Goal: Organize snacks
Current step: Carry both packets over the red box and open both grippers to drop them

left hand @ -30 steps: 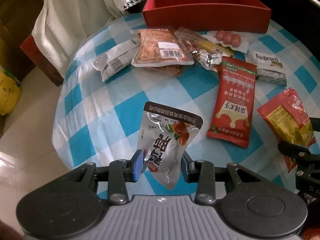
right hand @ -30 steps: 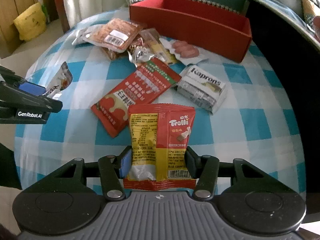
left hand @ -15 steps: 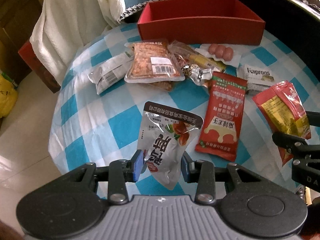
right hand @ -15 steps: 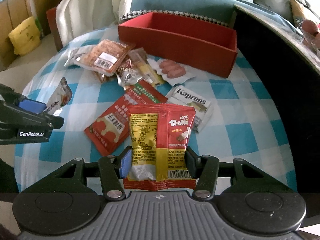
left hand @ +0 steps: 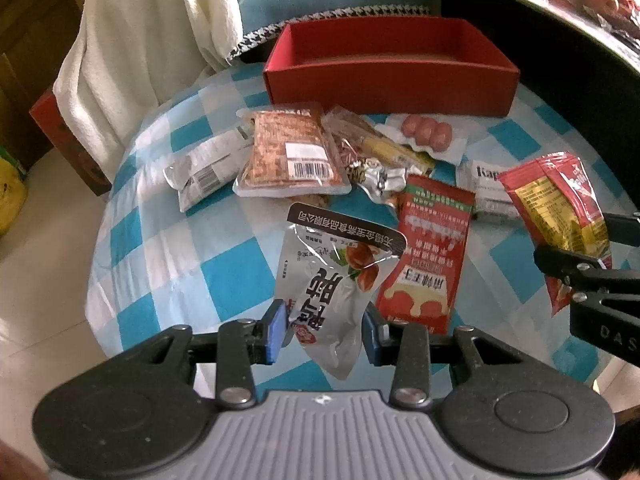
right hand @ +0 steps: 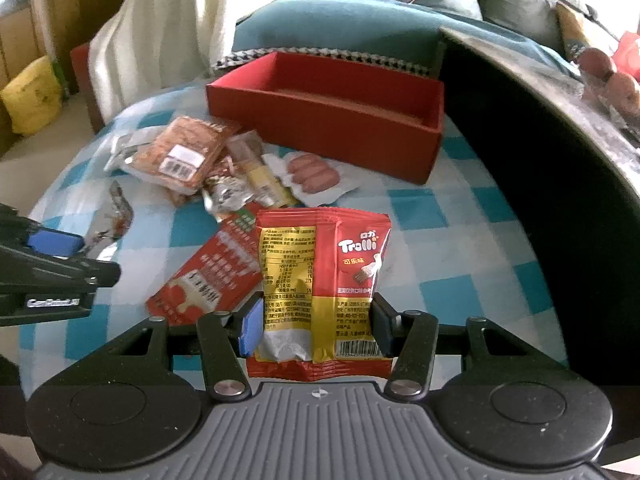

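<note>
Between the left gripper's (left hand: 324,330) blue pads a silvery date pouch (left hand: 334,280) is pinched by its lower end, hanging clear above the near edge of the table (left hand: 168,264). Over on the right gripper (right hand: 316,326), the pads clamp a red-and-yellow Trolli bag (right hand: 322,276) by its bottom seam, upright, label facing out. Both look lifted for a carry to the red box (right hand: 340,120) at the table's far edge, open-topped and apparently empty. Other snacks sit mid-table: a long red sachet (left hand: 428,252), a sausage pack (right hand: 314,174), a barcoded clear pack (left hand: 290,154).
</note>
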